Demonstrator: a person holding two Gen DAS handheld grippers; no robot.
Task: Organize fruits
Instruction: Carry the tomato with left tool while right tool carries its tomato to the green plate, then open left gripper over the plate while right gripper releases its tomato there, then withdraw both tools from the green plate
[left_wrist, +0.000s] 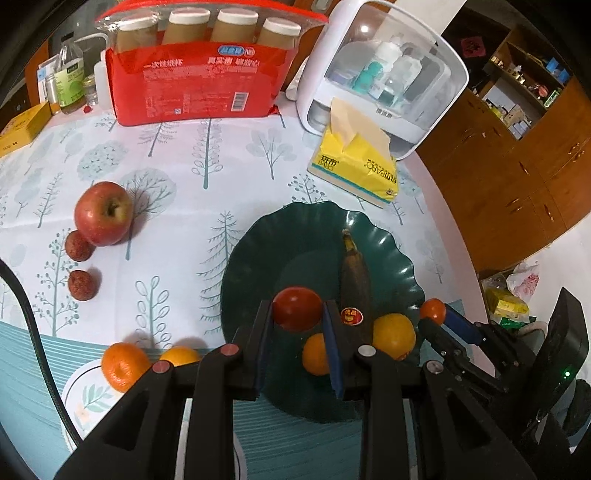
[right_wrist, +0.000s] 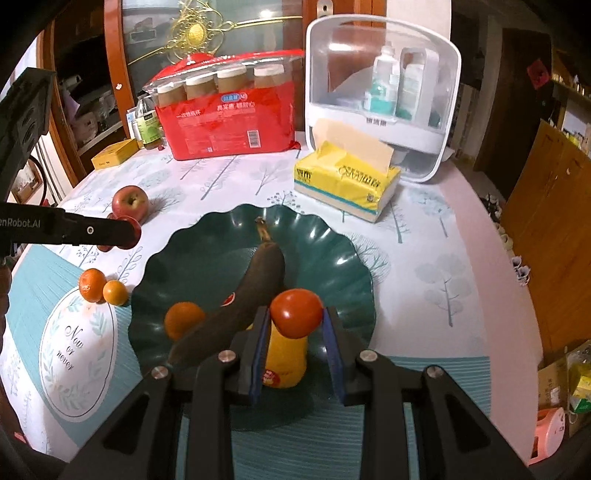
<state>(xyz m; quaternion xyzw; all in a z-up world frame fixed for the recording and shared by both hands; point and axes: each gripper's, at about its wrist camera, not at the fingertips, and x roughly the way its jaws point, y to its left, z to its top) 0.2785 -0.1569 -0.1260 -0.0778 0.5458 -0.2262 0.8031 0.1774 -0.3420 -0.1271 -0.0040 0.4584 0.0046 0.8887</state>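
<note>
A dark green scalloped plate (left_wrist: 258, 266) (right_wrist: 332, 258) holds a blackened banana (left_wrist: 354, 273) (right_wrist: 255, 284) and two oranges (left_wrist: 393, 334) (left_wrist: 314, 352). My left gripper (left_wrist: 298, 312) is shut on a red tomato (left_wrist: 297, 308) above the plate's near left part. My right gripper (right_wrist: 295, 315) is shut on another red tomato (right_wrist: 295, 312) over the plate; it shows in the left wrist view (left_wrist: 433, 309) at the plate's right rim. On the cloth lie a red apple (left_wrist: 103, 213), two lychees (left_wrist: 78, 245) (left_wrist: 83, 284) and two tangerines (left_wrist: 123, 365) (left_wrist: 181, 356).
A yellow tissue pack (left_wrist: 354, 170), a white storage case (left_wrist: 384, 70) and a red pack of paper cups (left_wrist: 199, 70) stand along the back. Bottles (left_wrist: 68, 77) and a yellow box (left_wrist: 22, 127) are at the far left. The table edge curves at right.
</note>
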